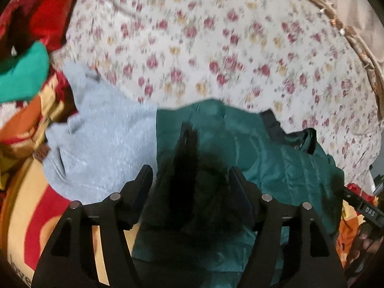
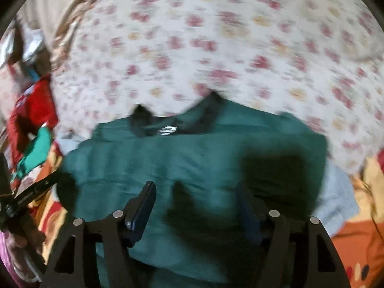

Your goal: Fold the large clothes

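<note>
A dark green quilted jacket with a black collar lies folded on the bed, on top of a light blue fleece garment. It fills the middle of the right wrist view, collar away from me. My left gripper is open just above the jacket's left part, with nothing between its fingers. My right gripper is open above the jacket's near part, also empty. The left gripper shows at the left edge of the right wrist view.
A floral bedsheet covers the far side. Red and bright green clothes are piled at the far left. An orange, red and yellow blanket lies under the garments. A wicker edge runs at the far right.
</note>
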Demonstrator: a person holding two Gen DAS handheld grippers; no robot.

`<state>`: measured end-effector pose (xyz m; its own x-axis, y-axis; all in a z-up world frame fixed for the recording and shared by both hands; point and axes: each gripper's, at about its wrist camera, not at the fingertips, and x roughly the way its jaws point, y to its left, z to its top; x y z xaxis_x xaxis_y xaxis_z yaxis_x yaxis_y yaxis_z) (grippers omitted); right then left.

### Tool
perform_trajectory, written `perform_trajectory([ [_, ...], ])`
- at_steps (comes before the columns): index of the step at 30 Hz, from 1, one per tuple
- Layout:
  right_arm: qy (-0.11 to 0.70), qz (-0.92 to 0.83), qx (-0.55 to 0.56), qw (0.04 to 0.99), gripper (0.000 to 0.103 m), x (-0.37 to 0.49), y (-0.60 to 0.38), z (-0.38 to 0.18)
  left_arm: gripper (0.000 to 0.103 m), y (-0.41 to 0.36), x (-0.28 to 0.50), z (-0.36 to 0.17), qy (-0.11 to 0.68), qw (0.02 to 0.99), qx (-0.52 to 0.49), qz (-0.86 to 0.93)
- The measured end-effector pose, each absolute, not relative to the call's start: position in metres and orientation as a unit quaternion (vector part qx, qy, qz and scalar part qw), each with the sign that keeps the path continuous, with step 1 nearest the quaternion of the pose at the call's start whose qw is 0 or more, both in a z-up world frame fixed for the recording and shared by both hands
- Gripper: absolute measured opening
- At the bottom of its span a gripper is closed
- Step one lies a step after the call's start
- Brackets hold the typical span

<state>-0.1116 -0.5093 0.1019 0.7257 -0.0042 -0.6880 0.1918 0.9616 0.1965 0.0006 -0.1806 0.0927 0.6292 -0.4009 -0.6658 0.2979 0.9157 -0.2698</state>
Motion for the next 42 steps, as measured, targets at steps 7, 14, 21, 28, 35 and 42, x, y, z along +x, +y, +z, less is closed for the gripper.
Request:
perform_trajectory([
  [7, 0.396, -0.044, 0.078, 0.914, 0.066, -0.048, -0.464, 0.062, 0.069, -0.196, 0.013, 0.067, 0.411, 0.897, -0.002, -0.163],
  [14, 0.403, -0.048, 0.087, 0.910, 0.067, -0.039, -0.472, 0.054, 0.073, -0.198, 0.026, 0.049, 0.426, 0.891, -0.003, -0.157],
  [21, 0.367, -0.040, 0.070, 0.927, 0.066, -0.130, -0.481, 0.084, 0.074, -0.197, 0.025, 0.048, 0.426, 0.891, -0.005, -0.155],
  [28, 0.407, -0.062, 0.057, 0.909, 0.069, -0.129, -0.484, 0.042, 0.078, -0.202, 0.019, 0.047, 0.419, 0.895, 0.003, -0.151],
  [35, 0.381, -0.071, 0.076, 0.919, 0.068, -0.158, -0.491, 0.075, 0.078, -0.198, 0.018, 0.053, 0.420, 0.895, -0.003, -0.151],
  [42, 0.419, -0.144, 0.102, 0.891, 0.074, -0.154, -0.537, 0.047, 0.078, -0.197, 0.015, 0.056, 0.422, 0.894, -0.003, -0.151],
])
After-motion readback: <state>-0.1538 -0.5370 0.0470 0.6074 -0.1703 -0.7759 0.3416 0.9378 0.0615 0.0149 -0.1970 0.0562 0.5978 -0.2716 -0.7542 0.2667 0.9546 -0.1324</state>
